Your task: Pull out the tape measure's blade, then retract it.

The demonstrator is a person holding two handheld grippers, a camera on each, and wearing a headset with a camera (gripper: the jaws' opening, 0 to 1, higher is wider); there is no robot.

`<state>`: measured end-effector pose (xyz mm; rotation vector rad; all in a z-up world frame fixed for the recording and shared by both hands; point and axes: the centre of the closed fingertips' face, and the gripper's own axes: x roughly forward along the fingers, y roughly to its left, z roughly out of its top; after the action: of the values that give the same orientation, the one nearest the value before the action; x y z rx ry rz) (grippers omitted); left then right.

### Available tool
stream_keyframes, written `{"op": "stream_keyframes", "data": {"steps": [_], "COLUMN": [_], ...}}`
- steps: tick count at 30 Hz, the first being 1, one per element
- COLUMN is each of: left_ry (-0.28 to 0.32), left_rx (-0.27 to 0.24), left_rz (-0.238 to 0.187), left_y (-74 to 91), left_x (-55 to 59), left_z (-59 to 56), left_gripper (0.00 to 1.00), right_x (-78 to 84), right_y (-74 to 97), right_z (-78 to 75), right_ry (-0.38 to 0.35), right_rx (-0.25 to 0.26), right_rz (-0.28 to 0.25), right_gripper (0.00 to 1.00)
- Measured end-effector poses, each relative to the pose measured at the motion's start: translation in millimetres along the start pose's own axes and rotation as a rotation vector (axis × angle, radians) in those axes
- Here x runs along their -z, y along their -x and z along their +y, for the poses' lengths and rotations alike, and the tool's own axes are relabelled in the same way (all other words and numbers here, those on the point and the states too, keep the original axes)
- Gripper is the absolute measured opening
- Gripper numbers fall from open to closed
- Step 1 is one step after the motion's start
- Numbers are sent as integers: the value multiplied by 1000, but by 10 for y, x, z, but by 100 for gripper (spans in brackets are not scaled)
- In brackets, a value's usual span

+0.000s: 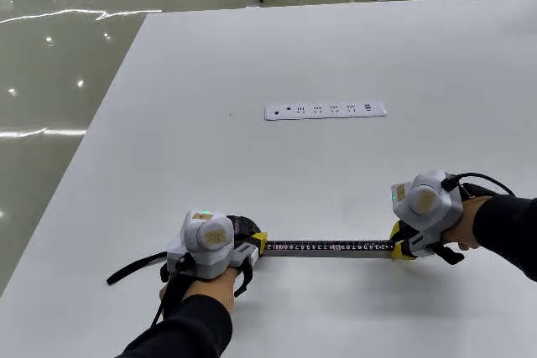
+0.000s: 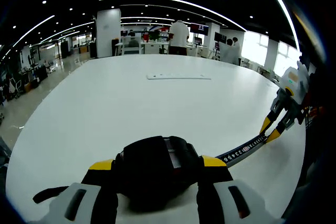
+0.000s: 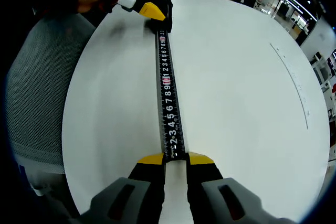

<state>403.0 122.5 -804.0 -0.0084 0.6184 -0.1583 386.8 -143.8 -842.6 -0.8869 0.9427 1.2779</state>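
Left gripper [image 2: 157,164] was clamped on the black tape measure case [image 1: 243,227], jaws spread about the case's width, yellow fingertips [image 2: 102,164] against its two sides. Right gripper [image 3: 176,158] was closed almost fully, pinching the blade [image 3: 166,87] tip between its fingertips [image 3: 150,158]. The blade ran straight between the two grippers, low over the white table [image 1: 336,48]. A power strip [image 1: 325,111] lay well beyond.

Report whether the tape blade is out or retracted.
Out: the numbered blade stretches from the case in the left gripper to the right gripper, shut on its tip.
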Motion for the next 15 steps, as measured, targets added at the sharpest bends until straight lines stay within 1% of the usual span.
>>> {"op": "stream_keyframes", "data": {"steps": [2, 10, 15], "left_ry": [-5, -2, 2], "left_rx": [1, 6, 9], "left_rz": [4, 10, 11], "left_y": [-9, -15, -19], "left_x": [-1, 3, 4], "left_z": [2, 4, 0], "left_gripper": [57, 57, 57], "right_x": [-21, -101, -108], "right_y": [-5, -32, -39], "right_z": [0, 8, 6], "right_ry": [-3, 8, 10], "right_rx": [2, -2, -5], "right_rz": [-11, -24, -28], "right_gripper": [10, 10, 10]}}
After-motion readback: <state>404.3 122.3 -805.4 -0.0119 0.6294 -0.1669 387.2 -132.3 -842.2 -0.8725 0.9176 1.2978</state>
